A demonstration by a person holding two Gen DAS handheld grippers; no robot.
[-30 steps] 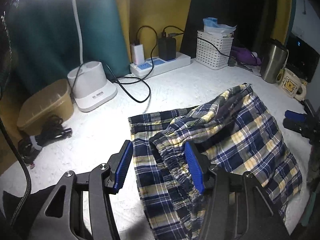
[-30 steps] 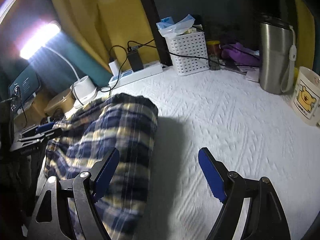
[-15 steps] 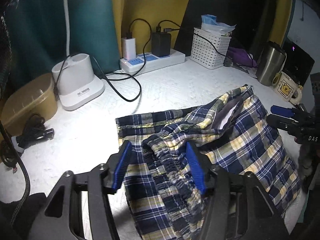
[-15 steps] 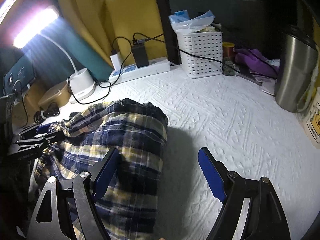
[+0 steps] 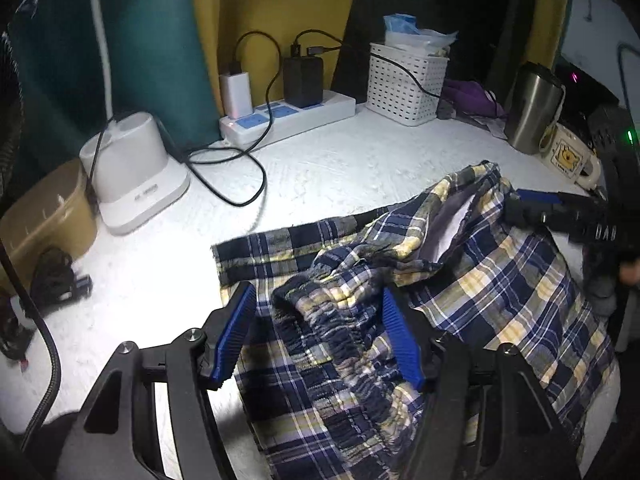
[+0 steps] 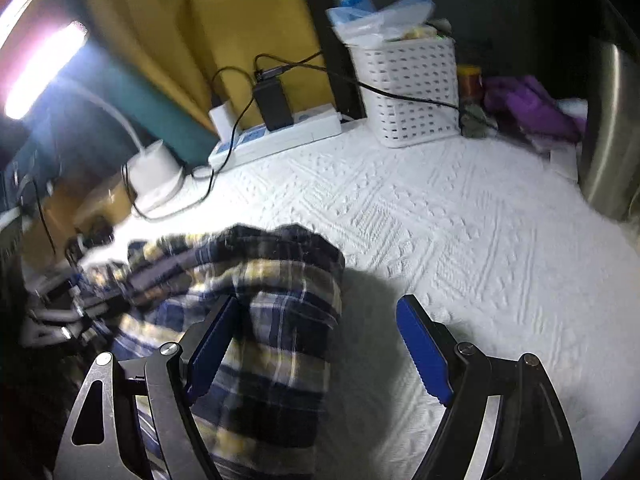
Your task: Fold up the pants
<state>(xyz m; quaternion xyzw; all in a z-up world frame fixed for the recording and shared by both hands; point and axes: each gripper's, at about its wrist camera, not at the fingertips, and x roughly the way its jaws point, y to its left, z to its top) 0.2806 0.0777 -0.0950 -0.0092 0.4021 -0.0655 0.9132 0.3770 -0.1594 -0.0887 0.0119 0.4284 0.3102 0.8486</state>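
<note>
Left wrist view has the plaid pants (image 5: 460,300) bunched in a heap on the white textured table cover (image 5: 320,176), waistband side closest to the camera. The left gripper (image 5: 318,340) is spread apart with the gathered elastic waistband (image 5: 344,344) sitting between its blue pads (image 5: 236,332); nothing is pinched. Over in the right wrist view, which is pretty blurry, the right gripper (image 6: 316,352) is also wide open, one pad right up against the edge of the fabric and the other over bare table, so it isn't clamped on anything either. My guess is this stuff is thin, light cotton: totally floppy, zero stiffness, and it'll sag and drag wherever you don't support it. The waistband is the thickest, grippiest bit, so I'd bite there with the left and grab the far edge or a hem with the right, then pull it flat before folding. The power strip (image 5: 288,116) and its cables sit well apart at the back.
</note>
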